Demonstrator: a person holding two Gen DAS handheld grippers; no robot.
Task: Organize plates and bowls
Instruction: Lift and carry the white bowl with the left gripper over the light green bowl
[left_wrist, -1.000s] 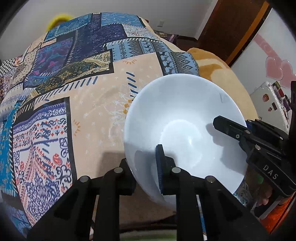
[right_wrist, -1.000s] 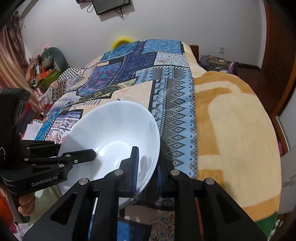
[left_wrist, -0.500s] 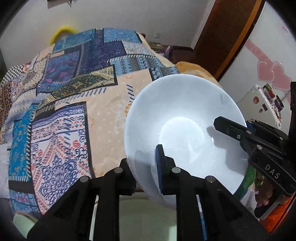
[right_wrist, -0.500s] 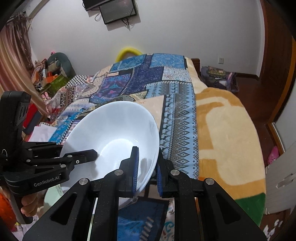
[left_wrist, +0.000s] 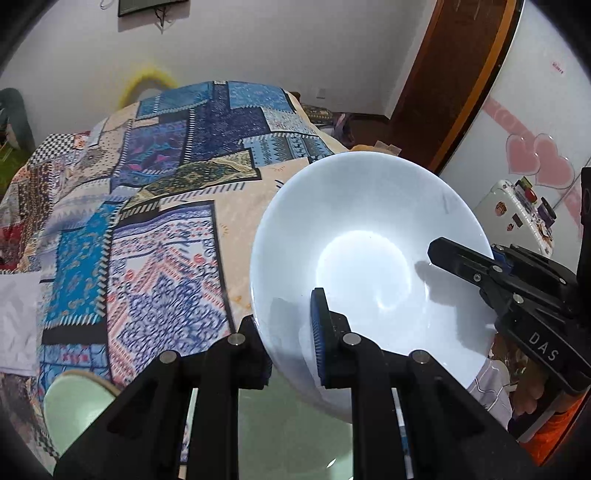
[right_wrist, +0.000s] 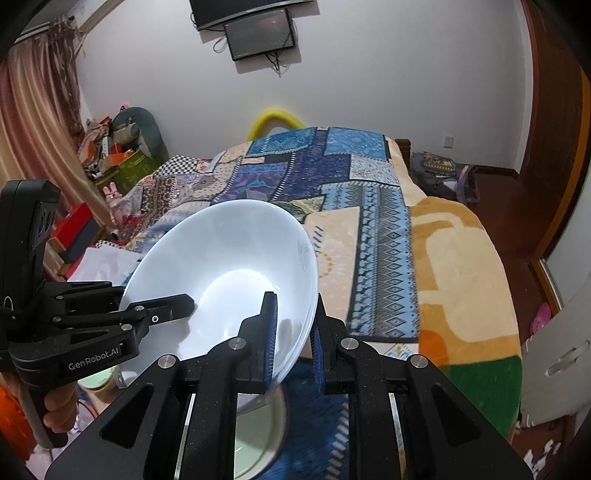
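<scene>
A large white bowl (left_wrist: 369, 243) is held in the air, tilted, by both grippers. My left gripper (left_wrist: 291, 336) is shut on its near rim, one blue-padded finger inside and one outside. My right gripper (right_wrist: 293, 332) is shut on the opposite rim of the same bowl (right_wrist: 229, 258). Each gripper shows in the other's view: the right one (left_wrist: 491, 273) at the right, the left one (right_wrist: 147, 314) at the left. Pale green dishes lie below: one under the bowl (left_wrist: 295, 435) and one at the lower left (left_wrist: 77, 406); a green dish also shows in the right wrist view (right_wrist: 258, 435).
A bed with a patchwork blue and beige cover (left_wrist: 166, 192) fills the background, with an orange blanket (right_wrist: 454, 266) on its right side. A screen (right_wrist: 258, 33) hangs on the white wall. Clutter and boxes (right_wrist: 110, 158) stand at the far left; a wooden door (left_wrist: 454, 74) is at the right.
Both grippers have lifted the bowl and pulled back from the bed. More of the wall and the green dishes below have come into view. The grip on the bowl is unchanged.
</scene>
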